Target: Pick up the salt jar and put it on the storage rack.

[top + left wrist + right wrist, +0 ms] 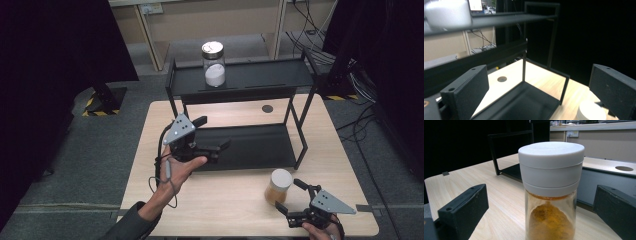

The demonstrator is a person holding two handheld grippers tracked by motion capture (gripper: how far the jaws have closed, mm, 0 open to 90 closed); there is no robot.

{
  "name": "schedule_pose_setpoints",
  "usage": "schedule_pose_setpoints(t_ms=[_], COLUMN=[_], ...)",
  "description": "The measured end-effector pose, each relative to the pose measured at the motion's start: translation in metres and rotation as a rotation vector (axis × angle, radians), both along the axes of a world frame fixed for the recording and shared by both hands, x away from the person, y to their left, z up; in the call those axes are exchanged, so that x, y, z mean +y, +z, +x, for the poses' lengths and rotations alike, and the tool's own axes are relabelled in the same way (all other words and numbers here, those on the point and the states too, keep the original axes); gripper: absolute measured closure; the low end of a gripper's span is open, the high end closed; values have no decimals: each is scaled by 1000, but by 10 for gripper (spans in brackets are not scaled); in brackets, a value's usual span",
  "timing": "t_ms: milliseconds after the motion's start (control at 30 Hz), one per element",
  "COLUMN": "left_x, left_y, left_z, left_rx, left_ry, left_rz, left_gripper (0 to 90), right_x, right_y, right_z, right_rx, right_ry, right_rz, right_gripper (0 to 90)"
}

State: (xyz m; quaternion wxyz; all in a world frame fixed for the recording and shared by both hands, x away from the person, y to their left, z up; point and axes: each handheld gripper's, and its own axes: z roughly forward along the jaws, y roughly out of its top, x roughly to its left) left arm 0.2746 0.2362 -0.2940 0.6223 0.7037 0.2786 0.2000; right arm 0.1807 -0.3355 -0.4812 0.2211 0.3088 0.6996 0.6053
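Note:
A black two-tier shelf (pixel 240 75) stands on the wooden table (pixel 225 200). On its top tier sits a glass jar of white powder (pixel 214 64), blurred at the upper left in the left gripper view (pixel 447 13). A white-lidded jar of orange-brown powder (pixel 278 186) stands upright on the table in front of the shelf. My left gripper (pixel 215 132) is open over the left part of the lower tier (pixel 524 102), holding nothing. My right gripper (pixel 289 195) is open just right of the orange jar (pixel 551 187), which stands close in front of its jaws, untouched.
A round hole (pixel 267 108) is cut in the table behind the shelf. Cables (pixel 360 75) lie on the floor at the right. Black curtains hang on both sides. The shelf's uprights (pixel 524 65) frame the lower tier.

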Motion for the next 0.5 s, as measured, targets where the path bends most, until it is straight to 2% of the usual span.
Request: schedule_pose_setpoints(t_ms=[100, 233, 500], left_x=[1, 3, 0], left_y=[-14, -33, -61], left_z=[-2, -3, -7], left_rx=[3, 28, 39], left_ry=[-6, -28, -42], left_rz=[-2, -23, -17], left_gripper=[19, 18, 19], right_x=[0, 0, 0], right_y=[0, 0, 0], right_z=[0, 0, 0], right_rx=[1, 1, 1], right_ry=[0, -1, -1], right_rz=[-1, 0, 4], right_gripper=[3, 3, 3])
